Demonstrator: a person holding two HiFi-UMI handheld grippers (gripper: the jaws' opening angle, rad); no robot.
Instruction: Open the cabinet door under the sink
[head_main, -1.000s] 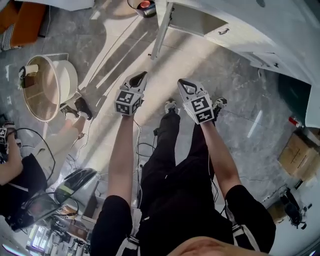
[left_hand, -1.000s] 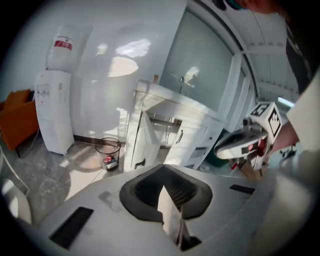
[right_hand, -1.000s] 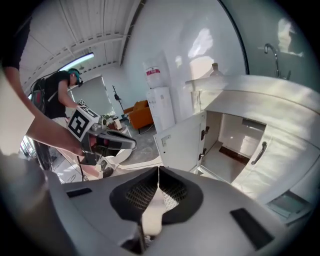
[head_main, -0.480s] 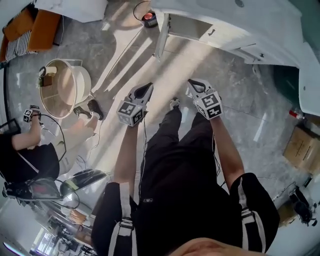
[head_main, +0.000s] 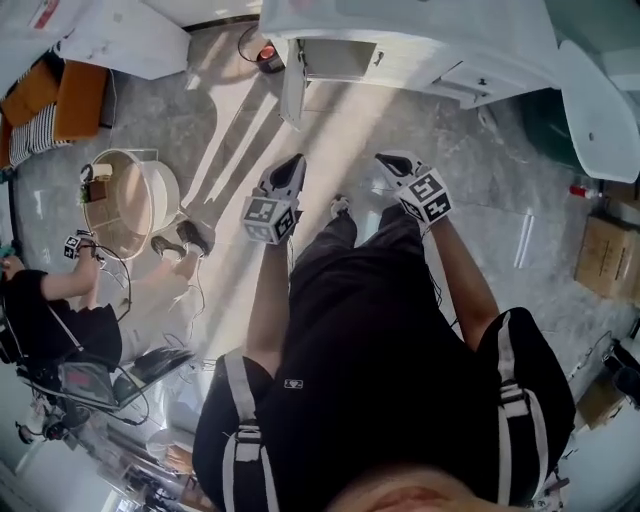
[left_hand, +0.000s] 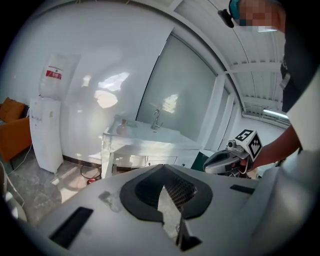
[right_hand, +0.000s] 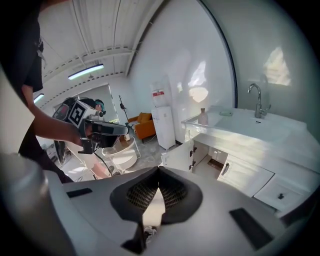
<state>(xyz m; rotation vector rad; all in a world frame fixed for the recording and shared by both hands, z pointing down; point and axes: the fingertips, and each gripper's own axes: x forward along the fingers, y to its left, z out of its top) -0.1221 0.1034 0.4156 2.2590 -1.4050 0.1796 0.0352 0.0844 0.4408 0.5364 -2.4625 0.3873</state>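
The white sink cabinet (head_main: 400, 40) stands at the top of the head view, and its left door (head_main: 293, 92) hangs swung open toward the floor space. The right gripper view shows the same open door (right_hand: 178, 156) beside the dark opening (right_hand: 214, 161), under the basin and tap (right_hand: 257, 100). My left gripper (head_main: 288, 166) and right gripper (head_main: 393, 162) are held side by side over the floor, well short of the cabinet. Both are shut and hold nothing. The left gripper (left_hand: 162, 168) faces the vanity (left_hand: 145, 142); the right gripper (right_hand: 159, 171) points at the cabinet.
A water dispenser (left_hand: 44, 134) stands left of the vanity. A round white chair (head_main: 125, 200), an orange sofa (head_main: 55, 95) and a seated person (head_main: 50, 310) with cables are at the left. Cardboard boxes (head_main: 605, 255) lie at the right, and a small round bin (head_main: 265, 52) stands by the door.
The head view has drifted, so the cabinet now sits further left and looks smaller. The door stays open throughout. Both grippers remain shut and side by side.
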